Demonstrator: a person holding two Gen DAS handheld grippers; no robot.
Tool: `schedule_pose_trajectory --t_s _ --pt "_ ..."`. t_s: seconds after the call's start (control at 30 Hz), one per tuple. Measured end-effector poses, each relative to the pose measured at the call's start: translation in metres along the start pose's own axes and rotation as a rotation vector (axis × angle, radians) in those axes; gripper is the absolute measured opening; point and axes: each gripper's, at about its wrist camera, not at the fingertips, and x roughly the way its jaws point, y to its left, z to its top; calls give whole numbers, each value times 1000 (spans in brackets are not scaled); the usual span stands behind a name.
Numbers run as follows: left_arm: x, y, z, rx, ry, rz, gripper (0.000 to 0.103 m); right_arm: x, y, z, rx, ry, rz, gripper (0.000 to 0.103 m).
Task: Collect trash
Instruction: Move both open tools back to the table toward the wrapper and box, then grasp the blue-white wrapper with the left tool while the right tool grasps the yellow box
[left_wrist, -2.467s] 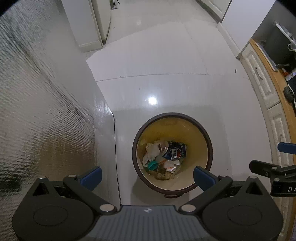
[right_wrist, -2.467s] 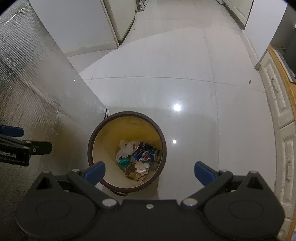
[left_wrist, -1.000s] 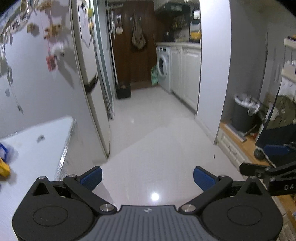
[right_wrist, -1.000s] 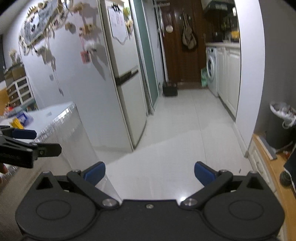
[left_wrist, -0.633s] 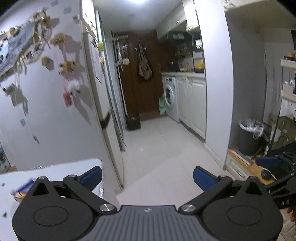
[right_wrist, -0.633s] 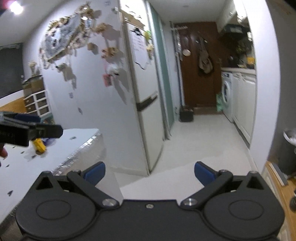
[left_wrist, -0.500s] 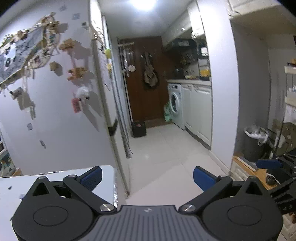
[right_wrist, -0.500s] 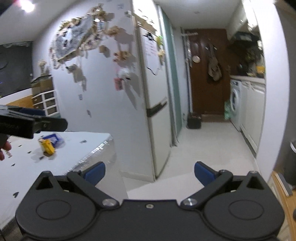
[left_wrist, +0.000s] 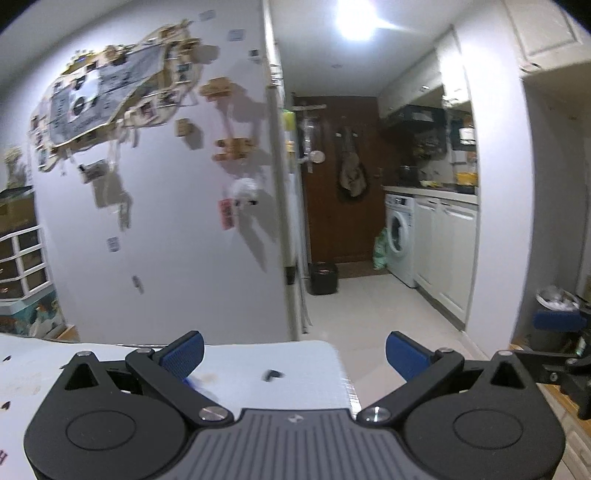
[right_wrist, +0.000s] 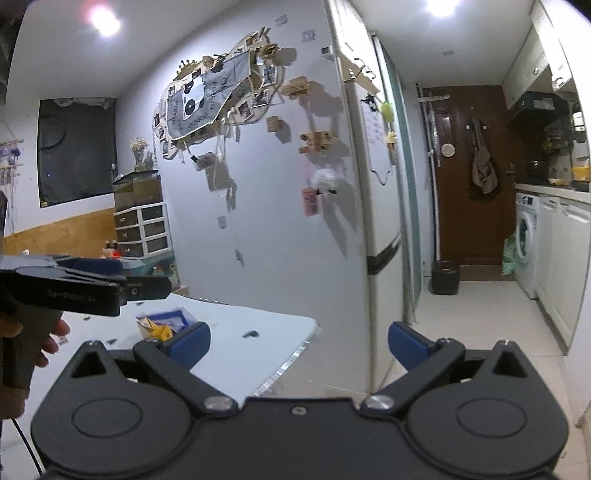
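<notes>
Left wrist view: the left gripper (left_wrist: 293, 349) has its 2 blue-padded jaws spread wide with nothing between them. It hangs over the near part of a white table (left_wrist: 258, 356), whose far right corner shows between the jaws. On that tabletop lies 1 small dark scrap (left_wrist: 272, 374), just ahead of the jaws and closer to the right edge. A blurred blue smear (left_wrist: 195, 384) sits by the left pad; what it is cannot be told. At the right edge of the view is the right gripper (left_wrist: 561, 332), and behind it a dark bin (left_wrist: 550, 321) holding a white liner.

Right wrist view: the right gripper (right_wrist: 299, 339) also has both jaws wide apart and empty. Beyond its left pad, on the table (right_wrist: 266, 328), lies crumpled trash: a blue wrapper (right_wrist: 170, 317) with a yellow wrapper (right_wrist: 157, 330) touching its near side. The pile is ahead of and slightly left of the jaw gap, not between the pads. The dark scrap (right_wrist: 250, 334) lies further right, near the far right corner. The left gripper (right_wrist: 147, 286) reaches in from the left above the table, held by a hand (right_wrist: 51, 341). A small black bin (right_wrist: 446, 277) stands on the floor down the hallway.
</notes>
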Motion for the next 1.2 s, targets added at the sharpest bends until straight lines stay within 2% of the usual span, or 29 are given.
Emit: schedule_pose_trajectory --t_s 0.23,0.33,0.47,0.6,0.7,0.87,1.1,1.17,1.2 --pt "19 70 1 -82 0 48 103 46 36 3 -5 35 52 103" --pt "33 98 -1 -105 8 86 103 63 52 4 1 64 45 103" --pt "51 139 -11 -157 16 112 103 85 70 1 15 106 75 103" --pt "69 175 -24 -206 0 109 103 102 87 -7 -34 106 83 103" --pt "84 193 -34 -206 -1 99 103 115 98 -12 -88 108 88 103" --pt "108 210 -55 -230 35 70 103 142 113 -19 -96 126 169 103" --pt "125 232 -83 -366 106 -37 103 183 154 -31 -169 188 231 102" --pt "125 238 -87 -412 97 -64 103 192 166 -34 -190 204 252 96" --pt "126 240 -89 -434 87 -80 103 197 172 -35 -208 216 267 88"
